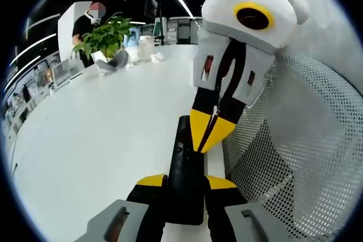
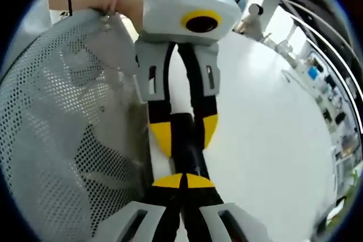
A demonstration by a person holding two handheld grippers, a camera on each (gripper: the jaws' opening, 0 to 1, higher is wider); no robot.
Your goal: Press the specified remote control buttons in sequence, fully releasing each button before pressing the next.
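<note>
One black remote control (image 1: 184, 168), no readable markings, lies along the near edge of the white table (image 1: 102, 140), clamped between the left gripper (image 1: 185, 182) jaws. Right gripper (image 1: 207, 143) jaws closed together, tips pressing the remote's top face. White mesh chair back (image 1: 295, 157) just right; potted plant (image 1: 105, 38) far left.

One remote control (image 1: 184, 177), two grippers, one potted plant (image 1: 105, 38), one table (image 1: 96, 134).

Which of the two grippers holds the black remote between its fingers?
The left gripper: its fingers clamp the remote by its sides, while the right gripper has shut fingers pointing onto it.
</note>
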